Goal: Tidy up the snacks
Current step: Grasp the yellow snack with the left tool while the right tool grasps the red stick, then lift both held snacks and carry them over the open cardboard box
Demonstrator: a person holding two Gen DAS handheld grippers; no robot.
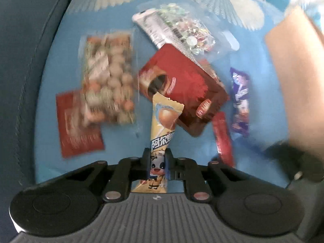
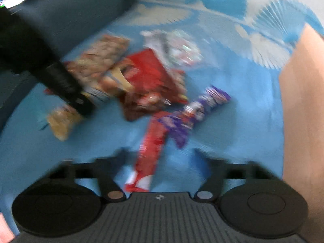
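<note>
**Operator:** What does my left gripper have?

**Describer:** Your left gripper (image 1: 158,158) points steeply down, with its jaws nearly closed on the lower part of a slim yellow snack packet (image 1: 162,125) printed with a cartoon figure. The packet's top end rests against the near edge of the red box (image 1: 182,87), which lies in the middle of the blue patterned cloth (image 1: 50,141).

**Operator:** And my right one?

**Describer:** That view is badly blurred. Your right gripper (image 2: 162,154) has its jaws standing wide apart. A long red stick packet (image 2: 151,141) lies between them on the cloth, and neither finger presses on it. The packet sits just to the near right of the red box.

**Operator:** Where are the other snacks?

**Describer:** A purple packet (image 1: 241,101) lies to the right of the red box, beside the red stick. A clear bag of foil-wrapped sweets (image 1: 182,30) lies beyond the box, with one edge tucked under it. To the left of the box is a clear bag of skewered balls (image 1: 109,77), which overlaps a flat red sachet (image 1: 77,125) on its near side. Far to the right of the box stands a brown cardboard box (image 1: 295,81).
</note>
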